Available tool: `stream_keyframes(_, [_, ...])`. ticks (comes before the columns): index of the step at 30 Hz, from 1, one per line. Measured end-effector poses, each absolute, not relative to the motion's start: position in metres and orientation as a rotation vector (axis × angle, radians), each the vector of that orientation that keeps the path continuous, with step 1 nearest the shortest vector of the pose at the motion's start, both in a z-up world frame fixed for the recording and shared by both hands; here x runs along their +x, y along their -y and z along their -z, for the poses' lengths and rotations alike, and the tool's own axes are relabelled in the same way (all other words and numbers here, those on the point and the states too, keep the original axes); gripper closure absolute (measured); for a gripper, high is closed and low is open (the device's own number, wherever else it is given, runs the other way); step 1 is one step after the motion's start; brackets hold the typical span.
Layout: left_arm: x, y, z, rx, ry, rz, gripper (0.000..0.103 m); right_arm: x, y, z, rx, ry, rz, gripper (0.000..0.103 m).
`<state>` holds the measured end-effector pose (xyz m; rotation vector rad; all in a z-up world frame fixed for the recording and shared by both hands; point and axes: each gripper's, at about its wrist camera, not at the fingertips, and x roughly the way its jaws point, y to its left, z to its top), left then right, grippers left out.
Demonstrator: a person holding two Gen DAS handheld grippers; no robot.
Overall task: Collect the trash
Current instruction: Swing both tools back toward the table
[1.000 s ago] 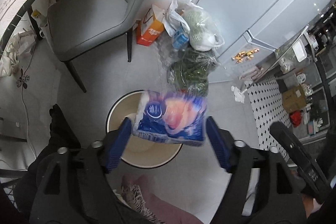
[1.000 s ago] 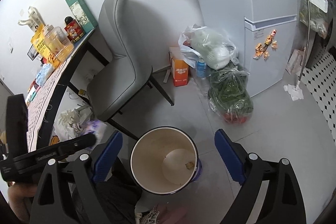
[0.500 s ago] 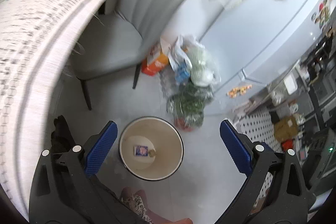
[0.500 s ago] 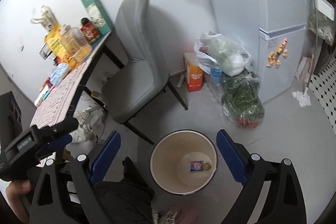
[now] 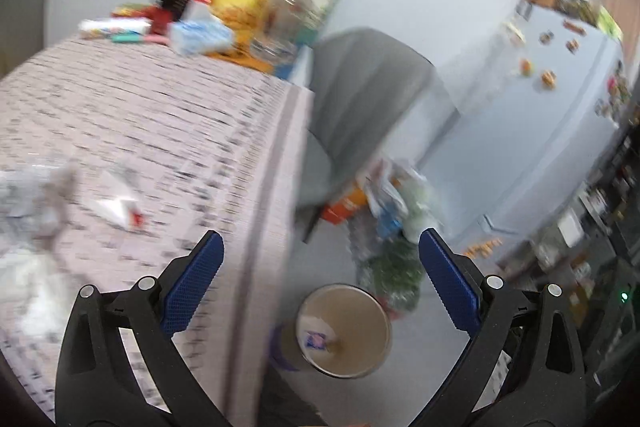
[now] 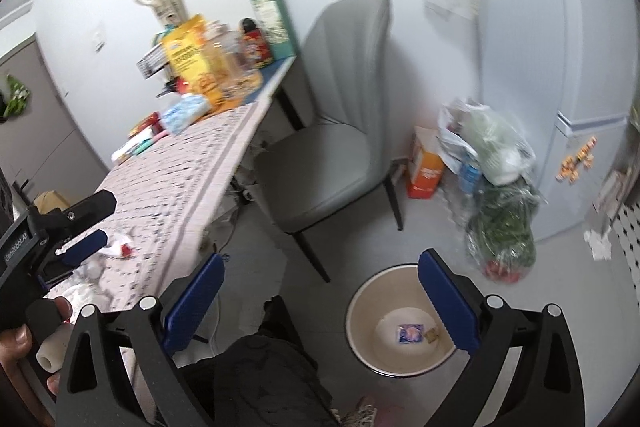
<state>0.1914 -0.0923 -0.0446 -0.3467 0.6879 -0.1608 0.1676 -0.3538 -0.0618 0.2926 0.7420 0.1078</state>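
From my feed, the table [image 6: 192,163] has a patterned pinkish cloth, and everything's easiest placed off the yellow box [image 6: 196,67] at its far end. Just in front of that box is a pale blue tissue pack [image 6: 182,113]. Well toward the near end there's a crumpled white wrapper [image 6: 116,245] with red on it. On the floor [image 6: 560,275], well below and right of the box, sits the bin [image 6: 362,311].

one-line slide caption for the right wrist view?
Open right gripper above bin holding blue packet; table left.
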Motion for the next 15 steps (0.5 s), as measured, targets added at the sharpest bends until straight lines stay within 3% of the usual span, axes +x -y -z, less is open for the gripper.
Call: stream_keyframes(15, [0.126,-0.016,0.031,-0.37,-0.601,-0.15,0.006,0.151,0.251,0.031,0.155,-0.676,-0.218,0.008])
